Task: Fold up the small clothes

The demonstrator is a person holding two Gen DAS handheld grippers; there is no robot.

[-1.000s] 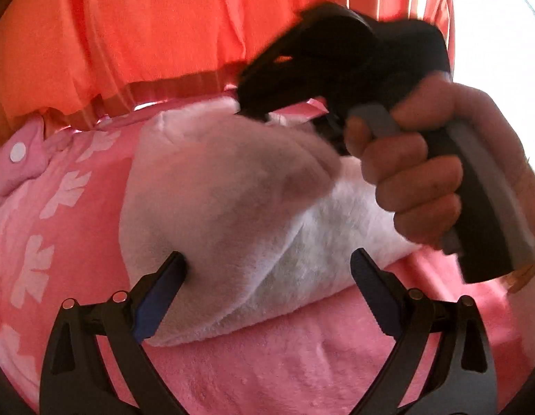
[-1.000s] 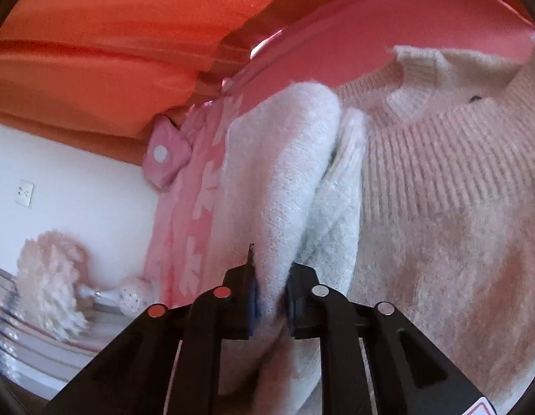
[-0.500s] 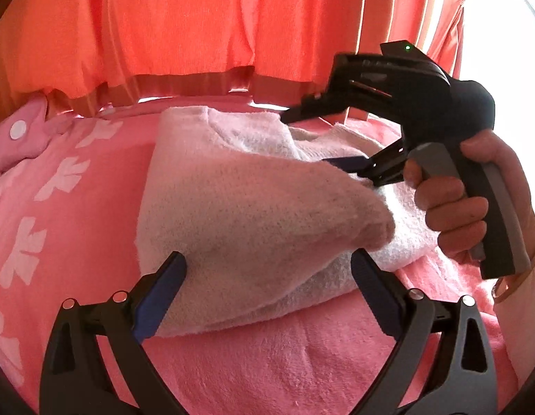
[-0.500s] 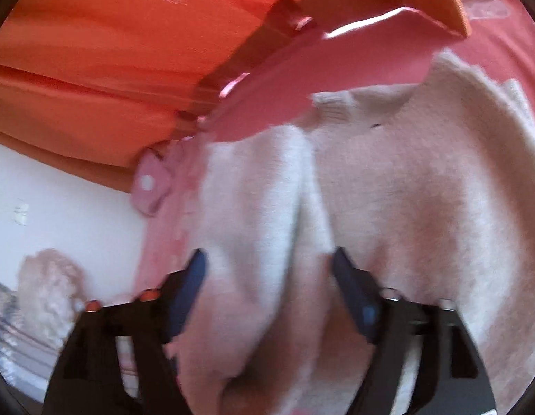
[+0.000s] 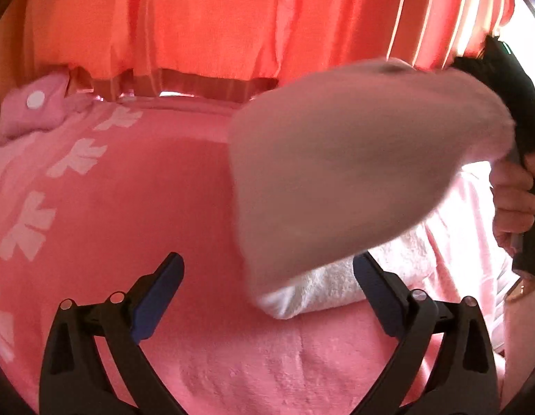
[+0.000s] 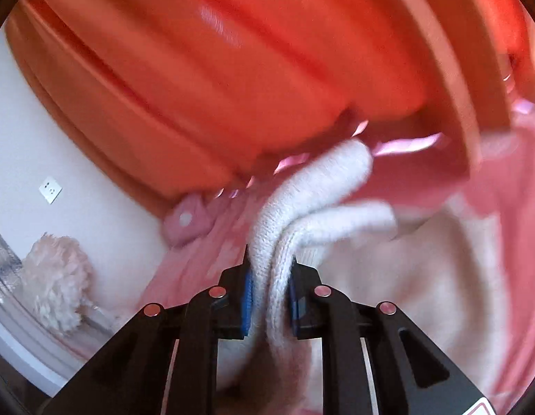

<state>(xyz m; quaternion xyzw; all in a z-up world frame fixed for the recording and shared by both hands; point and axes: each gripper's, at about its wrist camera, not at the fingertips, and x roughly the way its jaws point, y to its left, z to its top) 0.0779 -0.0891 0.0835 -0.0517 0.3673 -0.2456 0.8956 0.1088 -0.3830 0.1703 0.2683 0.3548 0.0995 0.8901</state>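
Note:
A cream knit sweater [image 5: 336, 173] hangs lifted on the right of the left wrist view, blurred, its lower end still resting on the pink blanket [image 5: 129, 207]. My right gripper [image 6: 269, 266] is closing, with its blue pads pressed on a folded ribbed edge of the sweater [image 6: 312, 186]. A person's hand [image 5: 513, 200] holds that gripper's black handle at the right edge; the cloth hides its fingers there. My left gripper [image 5: 267, 259] stands open low over the blanket. Its pads touch nothing, and the sweater's bottom end lies near its right finger.
Orange curtains [image 5: 198, 17] hang behind the bed. A pink cushion with a white dot [image 5: 32, 110] lies at the far left. The right wrist view shows a white wall with a socket [image 6: 50, 189] and a fluffy cream object [image 6: 53, 290] at lower left.
The right gripper let go of the sweater, opened wide, then shut on a ribbed edge and rose to the right, lifting the sweater off the blanket. The left gripper stayed open and barely moved.

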